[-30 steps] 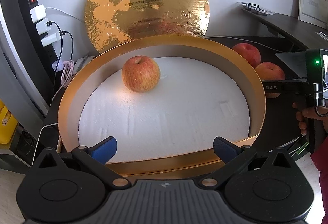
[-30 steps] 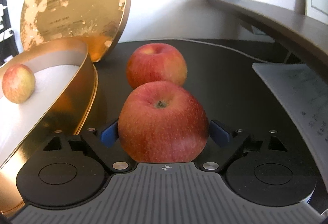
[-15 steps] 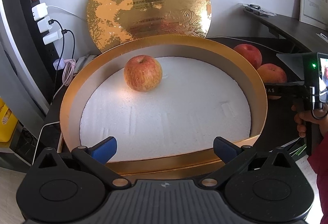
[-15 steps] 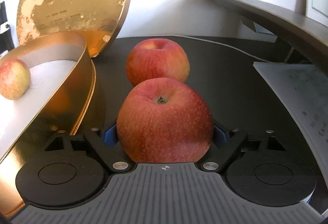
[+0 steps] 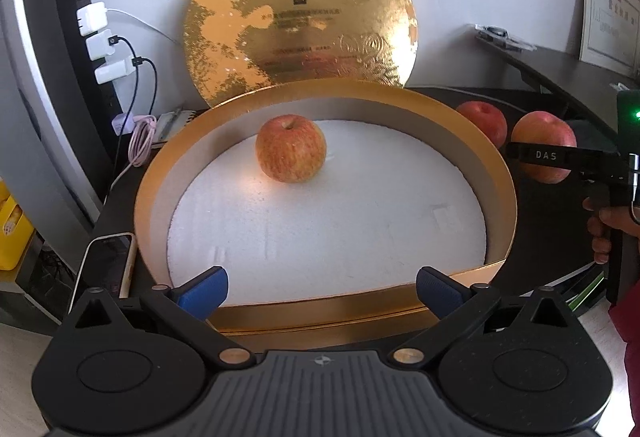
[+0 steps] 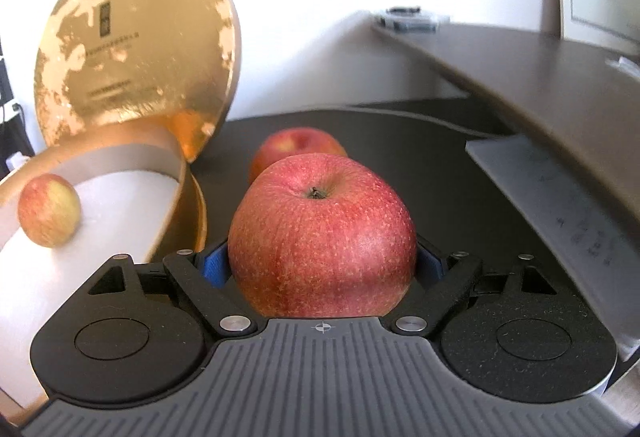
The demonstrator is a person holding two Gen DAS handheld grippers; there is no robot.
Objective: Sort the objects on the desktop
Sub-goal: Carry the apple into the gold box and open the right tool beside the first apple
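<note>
A round gold box (image 5: 505, 193) with a white foam floor holds one pale red apple (image 5: 291, 148), which also shows at the left of the right wrist view as the boxed apple (image 6: 49, 215). My left gripper (image 5: 322, 287) hangs open over the box's near rim, nothing between its blue pads. My right gripper (image 6: 322, 263) is shut on a big red apple (image 6: 322, 237), held up off the dark desk to the right of the box (image 6: 188, 197). Behind it a third apple (image 6: 296, 145) rests on the desk. From the left wrist view the held apple (image 5: 542, 135) and the third apple (image 5: 482, 119) sit right of the box.
The gold lid (image 5: 300, 25) leans on the wall behind the box. A power strip with chargers (image 5: 98, 37) and a phone (image 5: 106, 261) are at the left. A sheet of paper (image 6: 560, 205) and a raised shelf (image 6: 540, 77) lie on the right.
My right gripper closed on the big red apple and lifted it off the desk, so the third apple now sits lower behind it. My left gripper drew back slightly and stayed open.
</note>
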